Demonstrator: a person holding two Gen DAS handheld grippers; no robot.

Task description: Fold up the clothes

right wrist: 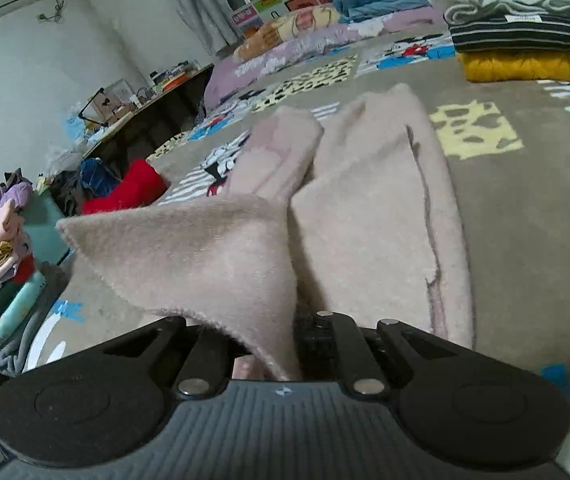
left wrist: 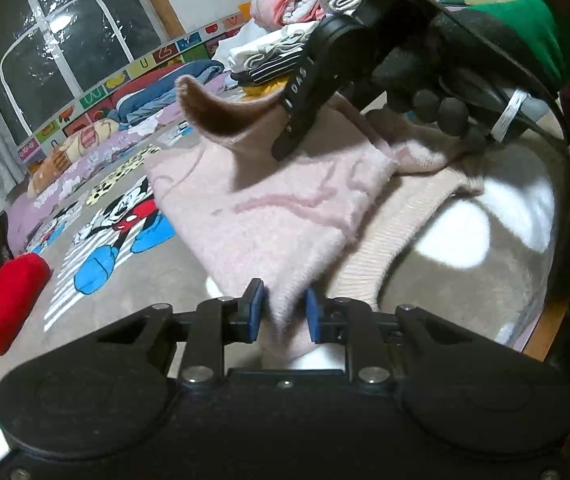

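A fuzzy pale pink sweater (left wrist: 269, 216) lies partly folded on a grey cartoon-print blanket (left wrist: 97, 272). In the left wrist view my left gripper (left wrist: 281, 314) is shut on the sweater's near edge, with fabric bunched between its blue pads (left wrist: 255, 312). Above it a gloved hand (left wrist: 437, 108) holds my right gripper (left wrist: 297, 112), which lifts a sweater corner (left wrist: 209, 108) off the pile. In the right wrist view that corner (right wrist: 205, 256) drapes over my right gripper (right wrist: 275, 336) and hides its fingertips. The sweater's body (right wrist: 373, 216) stretches ahead on the blanket.
A stack of folded clothes (right wrist: 519, 40), with a striped and a yellow piece, sits at the far right. A red garment (right wrist: 125, 192) lies at the left. Another pile of clothes (right wrist: 1, 272) stands by the left edge. Bedding (left wrist: 153, 100) lines the far wall under a window.
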